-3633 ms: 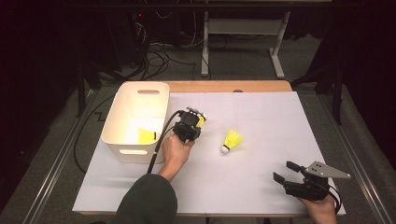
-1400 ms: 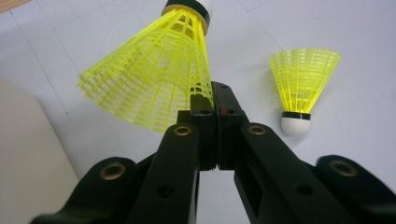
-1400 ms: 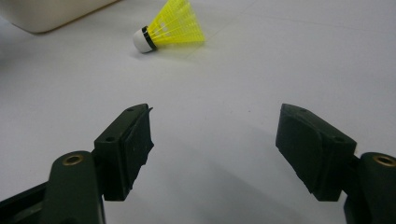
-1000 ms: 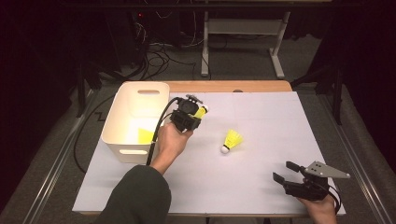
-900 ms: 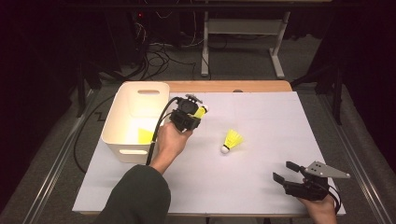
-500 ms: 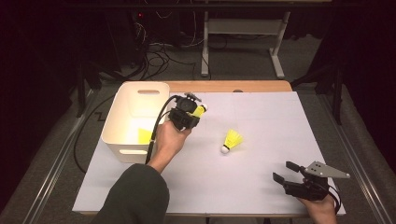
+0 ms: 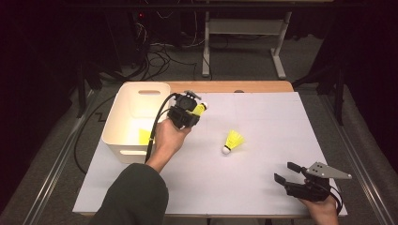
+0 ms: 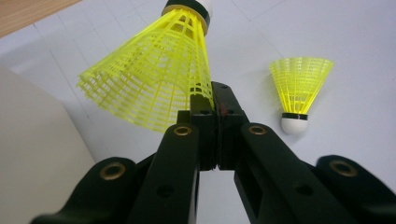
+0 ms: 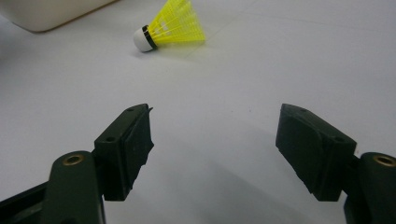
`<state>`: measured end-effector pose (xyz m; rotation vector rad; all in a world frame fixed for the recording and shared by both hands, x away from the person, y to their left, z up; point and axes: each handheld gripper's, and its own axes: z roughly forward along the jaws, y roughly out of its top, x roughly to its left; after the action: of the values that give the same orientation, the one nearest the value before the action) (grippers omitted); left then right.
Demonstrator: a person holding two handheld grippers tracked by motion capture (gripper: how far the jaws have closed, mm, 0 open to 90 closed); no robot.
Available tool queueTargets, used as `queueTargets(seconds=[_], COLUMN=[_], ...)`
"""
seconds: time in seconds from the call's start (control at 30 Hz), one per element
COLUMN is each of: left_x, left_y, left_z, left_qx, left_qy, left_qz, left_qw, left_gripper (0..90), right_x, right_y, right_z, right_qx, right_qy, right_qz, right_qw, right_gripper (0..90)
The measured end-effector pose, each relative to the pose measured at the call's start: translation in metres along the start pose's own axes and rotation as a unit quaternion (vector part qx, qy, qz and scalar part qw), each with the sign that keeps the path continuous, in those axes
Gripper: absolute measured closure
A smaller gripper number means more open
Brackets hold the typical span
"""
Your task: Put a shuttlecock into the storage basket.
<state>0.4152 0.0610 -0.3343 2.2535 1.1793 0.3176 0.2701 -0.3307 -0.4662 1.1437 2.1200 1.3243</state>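
My left gripper (image 7: 191, 106) is shut on the skirt of a yellow shuttlecock (image 8: 154, 79), held above the mat beside the right rim of the white bin (image 7: 123, 108). The held shuttlecock (image 7: 199, 108) points its white cork away from the hand. A second yellow shuttlecock (image 7: 232, 141) lies on the white mat, cork toward me; it also shows as a shuttlecock (image 8: 300, 91) and a shuttlecock (image 9: 170, 25) in the gripper views. My right gripper (image 7: 287, 172) rests open at the mat's near right corner, its jaws (image 9: 215, 149) empty.
The white bin holds something yellow (image 7: 144, 136) inside. The white mat (image 7: 263, 117) covers a wooden table whose far edge (image 7: 225, 86) shows. Cables and a desk frame (image 7: 244, 28) lie on the floor beyond.
My left gripper has carried its shuttlecock up and away from the near side, toward the bin's right rim. The right gripper and the lying shuttlecock have stayed put.
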Motion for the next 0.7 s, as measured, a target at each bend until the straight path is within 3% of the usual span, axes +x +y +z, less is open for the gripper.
queueTargets(seconds=[0.7], left_x=[0.006], left_y=[0.003], left_z=[-0.011], left_qx=[-0.003], left_qy=[-0.004], left_qz=[-0.004], left_qw=[1.0], left_gripper=[88.8], right_x=[0.0], right_y=[0.0], right_z=[0.0], right_qx=[0.001], right_qy=[0.0], right_qz=[-0.001], right_qw=[1.0], right_gripper=[27.2])
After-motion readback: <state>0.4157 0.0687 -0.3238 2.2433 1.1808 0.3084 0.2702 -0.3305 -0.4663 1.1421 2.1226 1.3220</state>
